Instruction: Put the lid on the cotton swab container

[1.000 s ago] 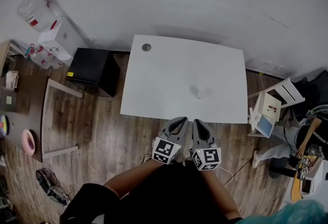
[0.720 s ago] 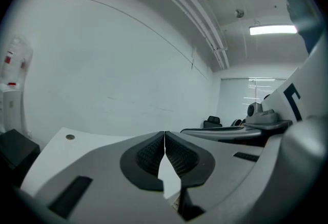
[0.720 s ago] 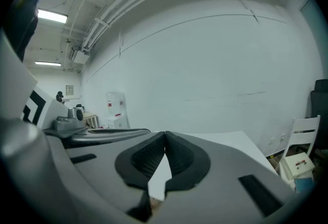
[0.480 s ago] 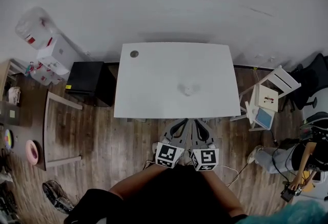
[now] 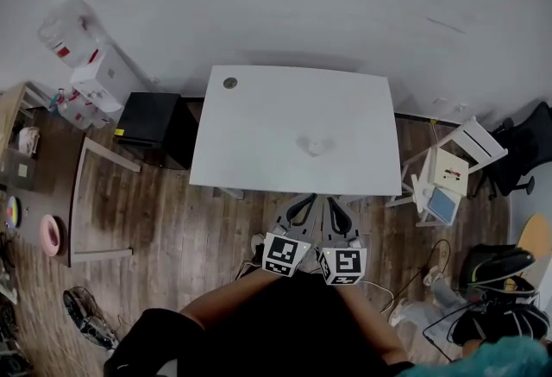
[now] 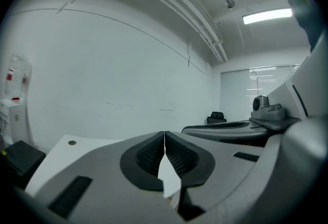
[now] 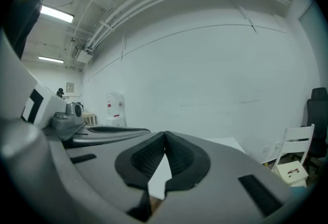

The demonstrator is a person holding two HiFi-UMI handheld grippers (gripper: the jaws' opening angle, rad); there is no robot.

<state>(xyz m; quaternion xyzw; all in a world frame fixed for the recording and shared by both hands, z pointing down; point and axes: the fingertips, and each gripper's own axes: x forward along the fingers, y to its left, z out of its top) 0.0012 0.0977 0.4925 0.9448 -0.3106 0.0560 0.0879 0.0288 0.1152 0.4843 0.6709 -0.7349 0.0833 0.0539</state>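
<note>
The left gripper [image 5: 304,198] and the right gripper [image 5: 331,200] are both fully closed, pad against pad, with nothing between them. They are held side by side just at the near edge of the white table [image 5: 259,134]. Compared with one second ago, the table sits more centrally in the head view, while the grippers keep the same paired pose. The small clear object [image 5: 315,145] near the table's middle, presumably the cotton swab container, is well apart from both grippers. Its lid cannot be distinguished. Judgement: approach stage only, no handling yet begun.
</note>
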